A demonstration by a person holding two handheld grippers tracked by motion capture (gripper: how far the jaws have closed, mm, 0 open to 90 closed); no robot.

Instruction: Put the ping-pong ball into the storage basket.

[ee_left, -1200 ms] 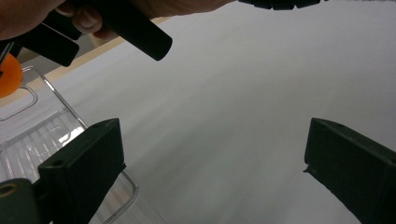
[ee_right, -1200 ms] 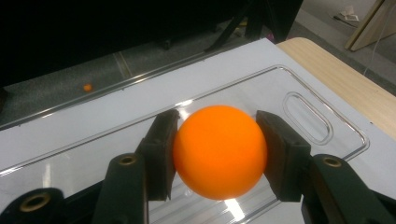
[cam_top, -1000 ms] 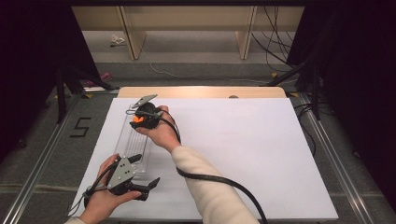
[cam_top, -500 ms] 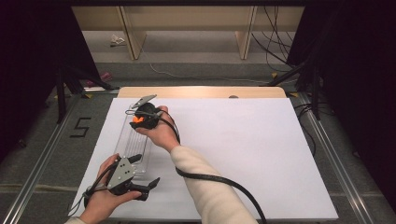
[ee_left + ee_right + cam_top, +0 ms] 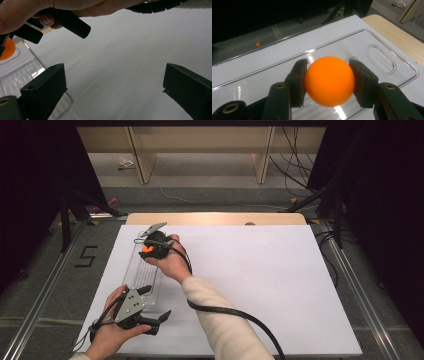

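Observation:
An orange ball point(image 5: 329, 81) is pinched between the two black pads of my right gripper point(image 5: 329, 68), which is shut on it just above a clear plastic tray point(image 5: 372, 72). In the high view the right gripper point(image 5: 150, 247) hovers over the far end of the tray point(image 5: 142, 275), with the ball point(image 5: 146, 249) showing under the hand. My left gripper point(image 5: 156, 302) is at the tray's near end, jaws wide apart and nothing between them. In the left gripper view, that gripper point(image 5: 115, 77) faces bare white surface, and one jaw overlaps the tray's corner point(image 5: 20, 72).
The tray lies on a white sheet point(image 5: 250, 280) that covers the table, with a wooden strip point(image 5: 215, 218) along the far edge. A black cable point(image 5: 225, 312) trails from the right hand across the sheet. A small orange object point(image 5: 257, 44) lies on the floor beyond the table.

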